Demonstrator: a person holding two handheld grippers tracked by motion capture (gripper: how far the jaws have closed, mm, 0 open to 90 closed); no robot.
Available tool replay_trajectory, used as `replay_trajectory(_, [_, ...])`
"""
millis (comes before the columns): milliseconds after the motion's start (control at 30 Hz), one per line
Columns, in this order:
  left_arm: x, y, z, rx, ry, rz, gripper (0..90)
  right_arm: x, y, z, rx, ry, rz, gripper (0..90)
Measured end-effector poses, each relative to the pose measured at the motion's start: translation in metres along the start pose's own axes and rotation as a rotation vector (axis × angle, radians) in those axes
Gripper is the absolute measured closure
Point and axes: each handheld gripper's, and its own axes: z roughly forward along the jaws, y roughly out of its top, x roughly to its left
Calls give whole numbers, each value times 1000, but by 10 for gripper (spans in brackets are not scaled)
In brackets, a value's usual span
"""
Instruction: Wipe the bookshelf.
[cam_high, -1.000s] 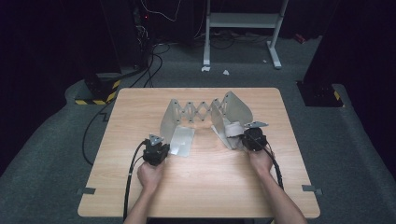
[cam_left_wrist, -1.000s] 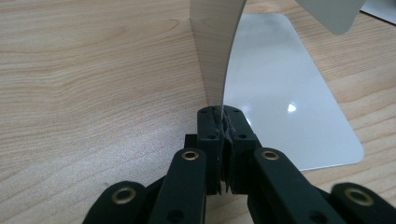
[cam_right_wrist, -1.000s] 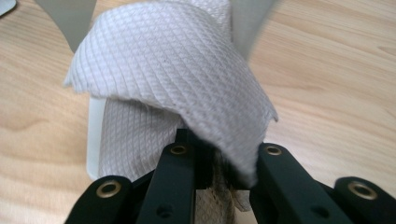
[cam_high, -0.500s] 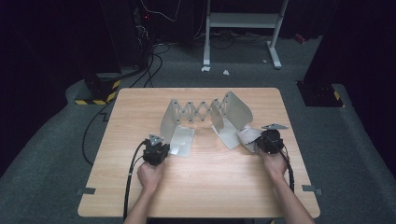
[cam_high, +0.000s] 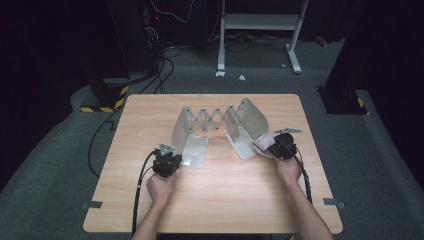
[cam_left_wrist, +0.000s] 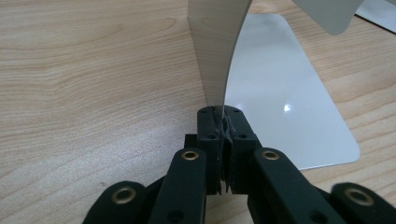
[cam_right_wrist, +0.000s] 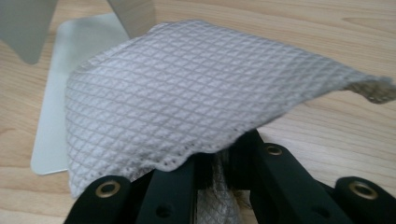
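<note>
A metal folding rack (cam_high: 214, 119) with a scissor link joins two curved upright plates, each on a flat base plate. My left gripper (cam_high: 175, 154) is shut on the lower edge of the left upright plate (cam_left_wrist: 216, 51), its jaws (cam_left_wrist: 220, 115) pinching the thin sheet beside the left base plate (cam_left_wrist: 285, 98). My right gripper (cam_high: 271, 145) is shut on a white quilted cloth (cam_high: 263, 144) at the outer end of the right base plate (cam_high: 244, 146). In the right gripper view the cloth (cam_right_wrist: 187, 88) drapes over the jaw tips (cam_right_wrist: 218, 161) and hides them.
The rack stands mid-table on a light wooden tabletop (cam_high: 220, 195). Wide bare wood lies in front of both hands. Cables (cam_high: 140, 185) trail from the grippers toward the near edge. A white frame (cam_high: 260, 30) and dark floor lie beyond the table.
My right hand has slid to the right with the cloth, from over the right base plate toward its outer end. The left hand and the rack have stayed put.
</note>
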Motion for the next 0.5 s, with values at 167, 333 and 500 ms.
replay_trajectory(167, [0, 0, 0, -1, -2, 0, 863, 22, -5, -3, 5, 43, -71, 825])
replay_trajectory(333, [0, 0, 0, 0, -15, -8, 862, 33, -9, -5, -2, 63, -88, 826])
replay_trajectory(500, [1, 0, 0, 0, -18, -10, 863, 34, -5, -8, -13, 66, -87, 825])
